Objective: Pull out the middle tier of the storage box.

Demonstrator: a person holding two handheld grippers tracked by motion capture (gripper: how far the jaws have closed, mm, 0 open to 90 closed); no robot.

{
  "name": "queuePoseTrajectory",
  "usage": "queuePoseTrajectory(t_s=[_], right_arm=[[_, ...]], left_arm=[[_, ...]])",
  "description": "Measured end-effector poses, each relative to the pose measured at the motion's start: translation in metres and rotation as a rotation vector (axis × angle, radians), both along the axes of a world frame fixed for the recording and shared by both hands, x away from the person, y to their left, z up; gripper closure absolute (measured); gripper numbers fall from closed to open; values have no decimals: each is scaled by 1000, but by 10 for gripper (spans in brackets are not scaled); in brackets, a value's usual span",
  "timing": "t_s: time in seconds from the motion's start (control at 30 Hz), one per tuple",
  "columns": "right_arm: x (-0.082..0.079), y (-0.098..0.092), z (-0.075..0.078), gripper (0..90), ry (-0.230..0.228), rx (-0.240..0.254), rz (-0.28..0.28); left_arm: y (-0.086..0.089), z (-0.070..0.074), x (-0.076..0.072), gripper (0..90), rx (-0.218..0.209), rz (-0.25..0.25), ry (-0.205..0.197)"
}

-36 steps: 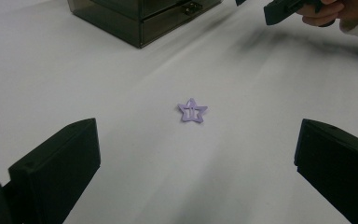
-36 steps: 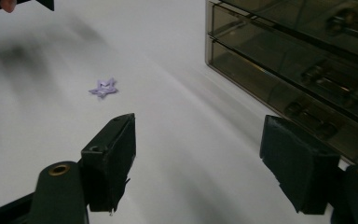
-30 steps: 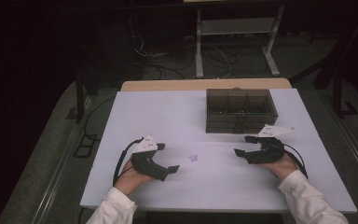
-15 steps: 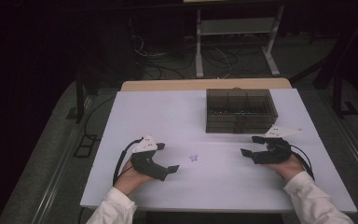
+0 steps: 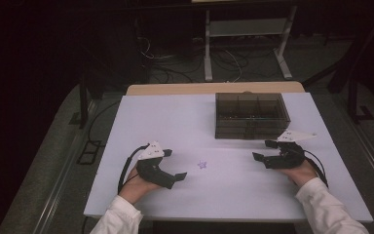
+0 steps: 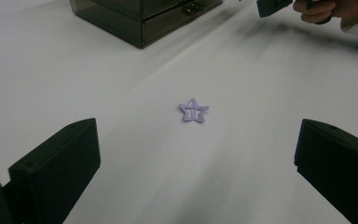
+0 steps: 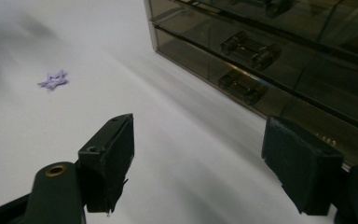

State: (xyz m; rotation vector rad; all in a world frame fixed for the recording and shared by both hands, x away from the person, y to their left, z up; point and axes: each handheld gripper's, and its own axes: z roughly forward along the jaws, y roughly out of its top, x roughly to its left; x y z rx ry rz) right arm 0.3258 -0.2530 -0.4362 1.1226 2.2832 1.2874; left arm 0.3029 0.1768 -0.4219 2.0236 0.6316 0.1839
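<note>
purple star hair clip lies flat on my tabletop between both grippers, left gripper unmoved and wide open on nothing, while my right gripper, equally open and empty, has edged back near the smoked drawer box, leaving the pickup unstarted.

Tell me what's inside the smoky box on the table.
The box is dark and see-through, with dividers on top and two drawers with handles in front. Nothing clear shows inside; the tint and glare hide any contents. The purple star clip lies outside it on the table.
</note>
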Motion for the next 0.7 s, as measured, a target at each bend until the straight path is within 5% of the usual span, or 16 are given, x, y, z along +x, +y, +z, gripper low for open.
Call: queuePoseTrajectory(t_s=[0.7], right_arm=[[6, -10, 0, 188, -31, -12, -136]], left_arm=[[0, 0, 0, 0, 0, 0, -3]])
